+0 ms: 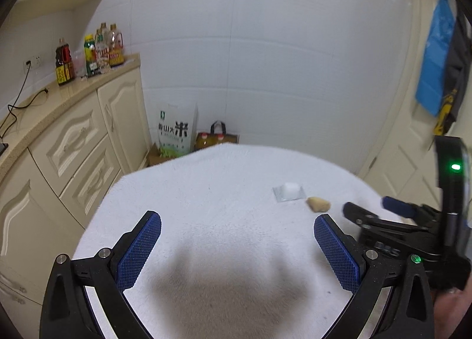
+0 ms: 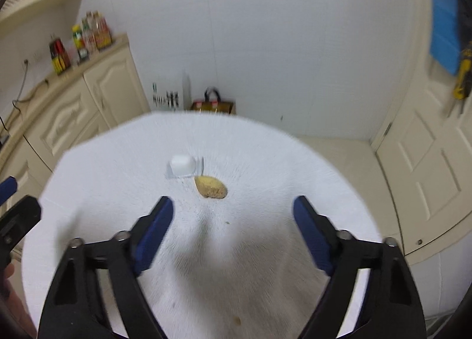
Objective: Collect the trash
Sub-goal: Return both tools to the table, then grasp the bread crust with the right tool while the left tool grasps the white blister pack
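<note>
A small clear plastic cup with a white inside (image 1: 289, 191) (image 2: 183, 165) lies on the white towel-covered table (image 1: 206, 191) (image 2: 265, 161). A yellow-brown scrap, like a peel or a piece of ginger (image 1: 318, 204) (image 2: 211, 186), lies just beside it. My left gripper (image 1: 237, 221) is open and empty over the table's near middle. My right gripper (image 2: 233, 206) is open and empty, a short way in front of the scrap; it also shows in the left wrist view (image 1: 368, 209) at the right.
Cream cabinets (image 1: 73, 138) with bottles (image 1: 88, 52) on the counter stand at the left. A rice bag (image 1: 174, 132) and a carrier bag (image 1: 218, 136) sit on the floor behind the table. A door (image 2: 427, 147) is at the right.
</note>
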Demonstrator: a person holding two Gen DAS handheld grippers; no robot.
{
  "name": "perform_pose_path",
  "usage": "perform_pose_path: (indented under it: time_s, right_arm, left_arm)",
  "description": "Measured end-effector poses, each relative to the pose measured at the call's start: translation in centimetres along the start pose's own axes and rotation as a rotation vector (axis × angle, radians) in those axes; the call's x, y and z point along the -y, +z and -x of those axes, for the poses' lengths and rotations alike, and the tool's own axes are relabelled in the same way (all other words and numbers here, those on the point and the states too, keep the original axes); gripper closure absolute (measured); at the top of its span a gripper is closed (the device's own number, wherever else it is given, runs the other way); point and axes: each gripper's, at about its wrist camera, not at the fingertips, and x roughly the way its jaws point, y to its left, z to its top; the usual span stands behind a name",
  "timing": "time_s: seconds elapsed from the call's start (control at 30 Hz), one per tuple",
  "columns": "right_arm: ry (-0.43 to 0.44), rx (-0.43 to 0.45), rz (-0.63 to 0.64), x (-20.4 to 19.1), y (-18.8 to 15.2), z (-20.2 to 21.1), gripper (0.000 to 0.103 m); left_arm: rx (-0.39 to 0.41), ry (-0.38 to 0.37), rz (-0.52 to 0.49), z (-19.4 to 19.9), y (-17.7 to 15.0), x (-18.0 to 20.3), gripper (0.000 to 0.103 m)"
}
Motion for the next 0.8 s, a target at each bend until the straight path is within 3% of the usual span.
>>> perform_pose_path:
  time_s: [0.13,0.27,0.37,0.43,0.47,0.5,0.8]
  right_arm:
    - [0.023,-0.056,0.001,0.1,0.3,-3.8,0.027]
    - [0.043,-0.088,0.018,0.0,0.3,-6.1,0.034]
    - [0.043,-0.102,0.042,-0.4,0.3,-7.3,0.046]
    - [0.049,-0.088,0.064,-0.5,0.3,-7.3,0.058]
    - [0.066,-0.084,0.066,-0.6,0.4,-7.3,0.072]
    - [0.067,-0.084,0.070,-0.5,0.4,-7.3,0.074]
    - [0.085,-0.053,0.007,2.6,0.4,-5.7,0.074]
  left_arm:
    - [-0.052,0.014,-0.003,-4.3,2.5,2.8,0.001]
    - [-0.093,0.017,0.003,-8.8,4.6,4.5,0.001]
    - [-0.105,0.018,0.005,-10.9,5.4,5.1,0.001]
    - [-0.110,0.015,0.003,-11.9,5.7,5.5,0.001]
    - [-0.113,0.012,-0.001,-12.5,5.9,5.6,0.001]
    - [-0.115,0.010,-0.004,-12.8,5.9,6.0,0.001]
    - [-0.138,-0.024,-0.051,-18.8,8.0,8.3,0.001]
